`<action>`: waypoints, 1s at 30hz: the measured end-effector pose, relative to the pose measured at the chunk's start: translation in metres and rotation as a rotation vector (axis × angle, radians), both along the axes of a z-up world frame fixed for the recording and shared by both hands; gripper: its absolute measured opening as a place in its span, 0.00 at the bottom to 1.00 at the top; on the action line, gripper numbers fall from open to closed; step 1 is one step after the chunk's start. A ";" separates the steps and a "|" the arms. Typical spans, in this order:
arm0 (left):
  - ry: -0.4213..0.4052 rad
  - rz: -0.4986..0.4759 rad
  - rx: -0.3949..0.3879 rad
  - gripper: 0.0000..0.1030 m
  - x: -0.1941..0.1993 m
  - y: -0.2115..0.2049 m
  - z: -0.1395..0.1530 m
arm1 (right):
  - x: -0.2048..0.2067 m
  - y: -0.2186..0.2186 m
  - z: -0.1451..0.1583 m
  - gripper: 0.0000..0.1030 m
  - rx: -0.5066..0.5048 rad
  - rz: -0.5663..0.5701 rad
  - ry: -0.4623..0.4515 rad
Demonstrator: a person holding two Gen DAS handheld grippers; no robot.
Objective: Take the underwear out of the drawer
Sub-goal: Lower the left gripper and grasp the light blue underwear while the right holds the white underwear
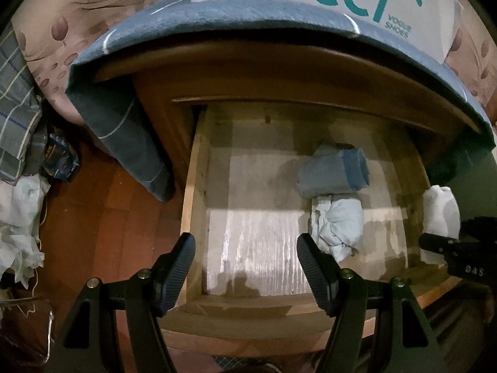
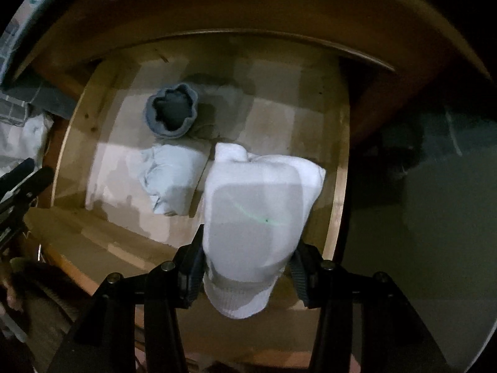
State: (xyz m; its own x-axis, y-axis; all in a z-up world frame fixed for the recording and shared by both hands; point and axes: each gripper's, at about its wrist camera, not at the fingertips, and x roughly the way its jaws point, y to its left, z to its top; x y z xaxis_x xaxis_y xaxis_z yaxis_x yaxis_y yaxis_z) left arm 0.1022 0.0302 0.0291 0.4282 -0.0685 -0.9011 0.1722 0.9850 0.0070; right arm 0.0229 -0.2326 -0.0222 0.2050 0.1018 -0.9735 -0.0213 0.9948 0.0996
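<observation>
White underwear (image 2: pixel 254 205) is clamped in the right claw (image 2: pixel 245 267) to lift it from the drawer (image 2: pixel 338 186); the left claw (image 1: pixel 245 267) waits apart, empty.

Both wrist cameras look steeply down, close, into the drawer (image 1: pixel 194 186)

An open wooden drawer (image 1: pixel 198 186) is holding 2 rolled garments on its pale lining: a blue bundle (image 1: pixel 334 172) touching a light-blue bundle (image 1: pixel 338 225).
</observation>
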 end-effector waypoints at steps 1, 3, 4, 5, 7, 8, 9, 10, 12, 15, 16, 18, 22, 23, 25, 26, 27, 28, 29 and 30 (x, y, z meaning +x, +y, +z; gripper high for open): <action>0.001 -0.004 0.004 0.68 -0.001 -0.002 0.000 | -0.004 0.001 0.003 0.43 -0.007 -0.005 -0.017; 0.012 -0.026 0.011 0.68 0.000 -0.006 -0.002 | -0.006 -0.005 0.008 0.43 -0.020 -0.008 -0.043; 0.018 -0.039 0.017 0.68 -0.001 -0.009 -0.003 | -0.008 -0.007 0.012 0.43 -0.027 -0.016 -0.060; 0.023 -0.059 0.025 0.68 -0.001 -0.014 -0.004 | -0.008 -0.008 0.011 0.43 -0.024 -0.022 -0.068; 0.031 -0.092 0.032 0.68 -0.002 -0.023 -0.005 | -0.009 -0.014 0.012 0.43 0.006 -0.046 -0.072; 0.032 -0.106 0.034 0.68 -0.002 -0.027 -0.006 | -0.009 -0.020 0.013 0.43 0.020 -0.065 -0.067; 0.032 -0.118 0.038 0.68 -0.002 -0.031 -0.006 | -0.008 -0.023 0.011 0.43 0.027 -0.079 -0.061; 0.031 -0.129 0.042 0.68 -0.002 -0.035 -0.007 | -0.008 -0.027 0.011 0.43 0.035 -0.093 -0.058; 0.038 -0.158 0.056 0.68 0.000 -0.046 -0.011 | -0.009 -0.031 0.012 0.43 0.026 -0.100 -0.060; 0.060 -0.194 0.062 0.68 0.002 -0.059 -0.018 | -0.009 -0.032 0.014 0.43 0.024 -0.096 -0.071; 0.068 -0.203 0.061 0.68 0.003 -0.063 -0.019 | -0.008 -0.031 0.013 0.43 0.038 -0.090 -0.066; 0.092 -0.224 0.052 0.68 0.006 -0.072 -0.024 | -0.007 -0.032 0.012 0.43 0.054 -0.091 -0.065; 0.110 -0.244 0.049 0.68 0.010 -0.088 -0.031 | -0.006 -0.033 0.010 0.43 0.063 -0.094 -0.058; 0.121 -0.244 0.042 0.68 0.011 -0.091 -0.034 | -0.006 -0.034 0.011 0.43 0.068 -0.096 -0.062; 0.152 -0.236 0.027 0.68 0.016 -0.095 -0.039 | -0.007 -0.036 0.012 0.43 0.074 -0.113 -0.071; 0.172 -0.233 0.019 0.68 0.019 -0.097 -0.043 | -0.007 -0.037 0.012 0.43 0.072 -0.119 -0.074; 0.188 -0.226 0.020 0.68 0.021 -0.099 -0.046 | -0.007 -0.037 0.012 0.43 0.070 -0.122 -0.074; 0.201 -0.218 0.030 0.68 0.023 -0.101 -0.049 | -0.007 -0.037 0.011 0.43 0.068 -0.126 -0.074; 0.213 -0.213 0.042 0.68 0.025 -0.103 -0.052 | -0.007 -0.038 0.011 0.43 0.063 -0.130 -0.075; 0.221 -0.210 0.046 0.68 0.027 -0.105 -0.054 | -0.007 -0.037 0.011 0.43 0.060 -0.132 -0.075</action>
State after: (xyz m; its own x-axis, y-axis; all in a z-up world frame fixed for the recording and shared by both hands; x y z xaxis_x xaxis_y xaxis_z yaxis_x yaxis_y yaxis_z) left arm 0.1293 -0.0748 -0.0245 0.2023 -0.0916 -0.9750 0.3746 0.9271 -0.0094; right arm 0.0155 -0.2698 -0.0111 0.2923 0.1263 -0.9480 0.1000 0.9818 0.1617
